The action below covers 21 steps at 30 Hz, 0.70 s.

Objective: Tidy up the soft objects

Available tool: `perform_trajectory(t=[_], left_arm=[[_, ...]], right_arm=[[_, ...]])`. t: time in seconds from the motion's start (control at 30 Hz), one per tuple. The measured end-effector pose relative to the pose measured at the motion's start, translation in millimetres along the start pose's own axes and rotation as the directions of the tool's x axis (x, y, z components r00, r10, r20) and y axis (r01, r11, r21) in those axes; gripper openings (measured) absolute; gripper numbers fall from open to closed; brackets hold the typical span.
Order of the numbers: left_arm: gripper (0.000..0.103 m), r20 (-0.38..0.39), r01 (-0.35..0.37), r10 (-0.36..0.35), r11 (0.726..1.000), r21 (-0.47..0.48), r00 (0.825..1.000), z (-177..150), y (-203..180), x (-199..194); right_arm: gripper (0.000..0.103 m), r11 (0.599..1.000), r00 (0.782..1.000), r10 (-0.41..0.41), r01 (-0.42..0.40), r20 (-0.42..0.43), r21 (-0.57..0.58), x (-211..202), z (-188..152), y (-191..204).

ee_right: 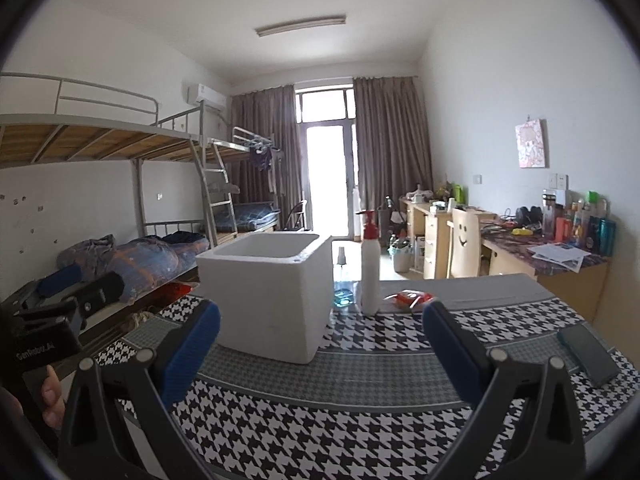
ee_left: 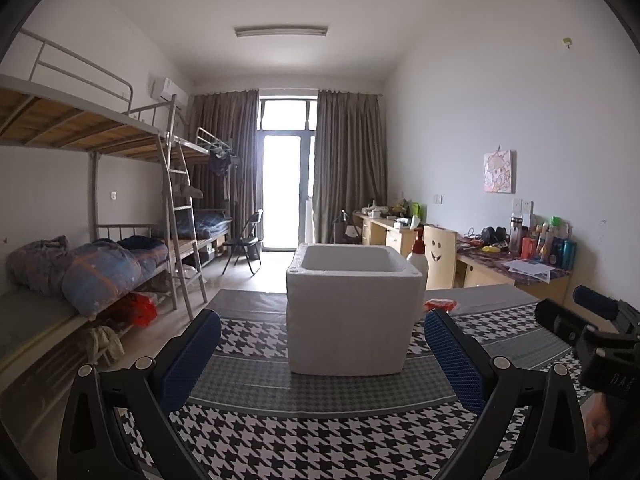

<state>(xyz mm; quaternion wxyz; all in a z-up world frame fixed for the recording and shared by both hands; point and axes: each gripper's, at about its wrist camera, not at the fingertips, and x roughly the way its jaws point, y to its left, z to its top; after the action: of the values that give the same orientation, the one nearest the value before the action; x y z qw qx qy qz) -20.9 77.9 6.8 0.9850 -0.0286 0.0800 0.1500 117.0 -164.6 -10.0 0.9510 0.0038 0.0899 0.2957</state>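
Note:
A white foam box (ee_left: 352,312) with an open top stands on the houndstooth-cloth table (ee_left: 280,432); I cannot see its inside. My left gripper (ee_left: 322,350) hovers just in front of the box, fingers wide open and empty. The right wrist view puts the foam box (ee_right: 268,296) left of centre, with my right gripper (ee_right: 322,344) open and empty in front of it. A flat red packet (ee_right: 410,298) lies behind the box on the right, also showing as a red packet (ee_left: 440,304) at the box's right edge. The right gripper's body (ee_left: 592,332) shows at the far right.
A white bottle with a red pump (ee_right: 370,264) and a small clear spray bottle (ee_right: 343,282) stand behind the box. A dark phone (ee_right: 588,354) lies on the table's right side. Bunk beds (ee_left: 80,264) fill the left; cluttered desks (ee_right: 552,256) and a chair line the right wall.

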Motion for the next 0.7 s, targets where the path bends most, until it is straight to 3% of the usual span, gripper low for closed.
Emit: perform_trajectory(t=[0.7], left_arm=[[0.102,0.003,0.026,-0.026,0.999,0.019,1.0,-8.8,-4.3,-8.9]], right_arm=[[0.102,0.999,1.0,-0.025,0.025,0.006,0.021,-8.0,-14.0,0.3]])
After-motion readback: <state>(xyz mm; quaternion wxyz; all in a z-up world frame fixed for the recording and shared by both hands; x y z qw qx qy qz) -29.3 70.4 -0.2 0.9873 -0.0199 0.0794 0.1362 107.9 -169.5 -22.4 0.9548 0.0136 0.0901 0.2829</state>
